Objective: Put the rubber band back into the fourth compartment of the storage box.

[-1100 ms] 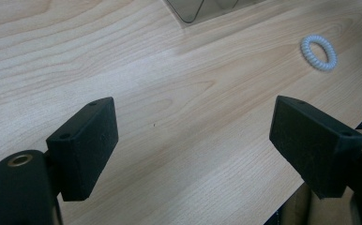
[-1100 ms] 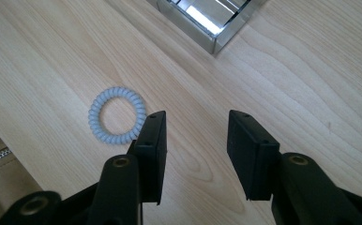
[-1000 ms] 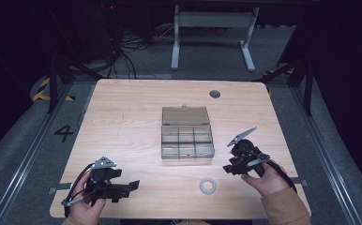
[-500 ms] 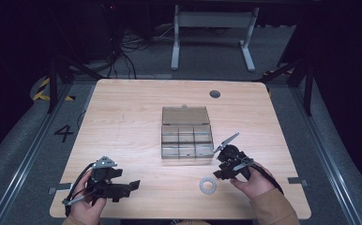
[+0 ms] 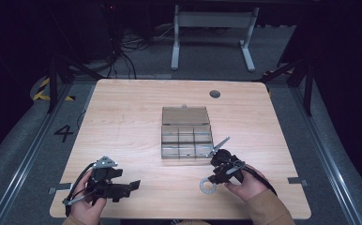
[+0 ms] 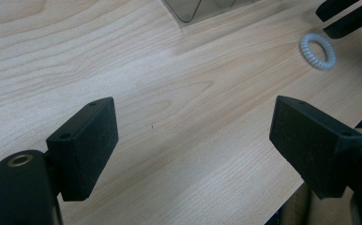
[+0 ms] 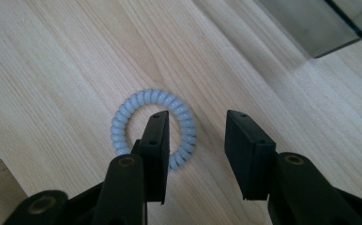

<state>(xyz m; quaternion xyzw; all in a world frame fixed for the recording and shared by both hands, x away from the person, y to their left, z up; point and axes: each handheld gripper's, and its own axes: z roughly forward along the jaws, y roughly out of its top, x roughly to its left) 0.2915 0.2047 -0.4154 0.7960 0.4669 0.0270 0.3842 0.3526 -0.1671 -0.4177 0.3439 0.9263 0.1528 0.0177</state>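
A pale grey spiral hair tie (image 5: 208, 186) lies flat on the wooden table (image 5: 132, 122) near its front edge. My right gripper (image 5: 213, 180) hovers low over it, pointing down. In the right gripper view the hair tie (image 7: 132, 112) has one jaw over its hole and the other outside it. The coil's near side sits between the jaws, untouched. The right gripper (image 7: 196, 116) is open, and its jaws have just been closing a little. My left gripper (image 5: 127, 189) rests at the front left, open (image 6: 188, 117) over bare wood. From there I see the hair tie (image 6: 317, 50) far off.
A clear smoky compartment box (image 5: 186, 151) with its lid (image 5: 185, 116) laid back sits mid-table, just beyond the right gripper. A dark round grommet (image 5: 214, 93) marks the far right of the table. A white desk frame (image 5: 212, 28) stands on the floor behind.
My right gripper has moved left and down, from beside the box to just above the hair tie. The left gripper has stayed put.
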